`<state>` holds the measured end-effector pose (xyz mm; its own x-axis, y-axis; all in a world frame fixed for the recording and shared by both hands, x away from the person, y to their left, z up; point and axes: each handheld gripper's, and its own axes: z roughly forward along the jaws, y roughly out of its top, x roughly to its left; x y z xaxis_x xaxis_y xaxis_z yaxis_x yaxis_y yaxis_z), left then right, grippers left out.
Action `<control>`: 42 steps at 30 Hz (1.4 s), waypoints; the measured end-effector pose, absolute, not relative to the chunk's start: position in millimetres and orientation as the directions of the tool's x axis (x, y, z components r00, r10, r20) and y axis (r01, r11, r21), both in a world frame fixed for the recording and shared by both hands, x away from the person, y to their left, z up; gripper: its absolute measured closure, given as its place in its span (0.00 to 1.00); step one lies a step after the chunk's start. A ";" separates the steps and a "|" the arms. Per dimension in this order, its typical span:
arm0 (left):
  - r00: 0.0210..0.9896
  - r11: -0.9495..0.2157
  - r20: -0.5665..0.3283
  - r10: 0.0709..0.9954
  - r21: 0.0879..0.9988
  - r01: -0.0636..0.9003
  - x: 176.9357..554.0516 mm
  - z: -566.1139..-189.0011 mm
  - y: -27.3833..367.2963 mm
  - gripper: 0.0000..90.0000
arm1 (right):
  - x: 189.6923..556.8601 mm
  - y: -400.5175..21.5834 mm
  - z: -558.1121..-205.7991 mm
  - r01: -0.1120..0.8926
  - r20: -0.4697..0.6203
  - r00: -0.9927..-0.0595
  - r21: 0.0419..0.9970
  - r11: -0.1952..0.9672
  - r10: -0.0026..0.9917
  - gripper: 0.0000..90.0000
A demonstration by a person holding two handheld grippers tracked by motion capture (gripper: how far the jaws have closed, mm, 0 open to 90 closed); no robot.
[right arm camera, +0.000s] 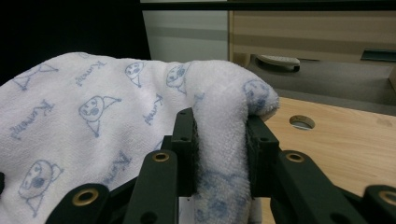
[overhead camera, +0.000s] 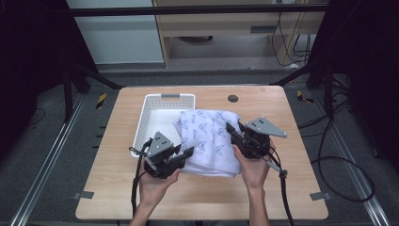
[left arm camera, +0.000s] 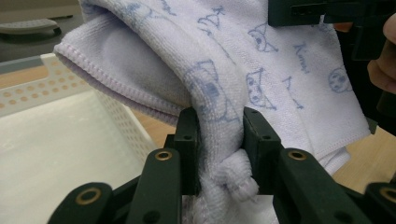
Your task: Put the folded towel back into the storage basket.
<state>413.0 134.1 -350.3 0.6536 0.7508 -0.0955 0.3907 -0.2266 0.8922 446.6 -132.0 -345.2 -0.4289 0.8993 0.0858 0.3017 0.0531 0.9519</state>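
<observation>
A wooden table carries a white basket at its left-centre. Beside it lies a white towel with blue prints, its left edge draped over the basket's rim. The left gripper pinches the towel's near-left corner; the right gripper clamps a fold on its right edge.

A light wooden counter with rounded corners carries a white perforated plastic basket toward its far left and a folded white towel printed with blue cartoon figures just beside it, one edge over the basket's rim. A round cable hole sits near the far edge.
</observation>
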 end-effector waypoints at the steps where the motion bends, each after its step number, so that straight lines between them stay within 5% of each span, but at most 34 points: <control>1: 0.652 -0.228 -0.092 0.752 0.892 0.389 413.0 -349.8 136.3 0.77 | 447.1 -130.3 -344.1 0.304 0.086 -0.430 0.951 0.054 0.899 0.78; 42: 0.552 -0.137 -0.117 0.825 0.908 0.396 437.8 -343.1 209.8 0.77 | 496.2 -46.0 -327.8 0.265 0.068 -0.511 0.961 0.082 0.857 0.78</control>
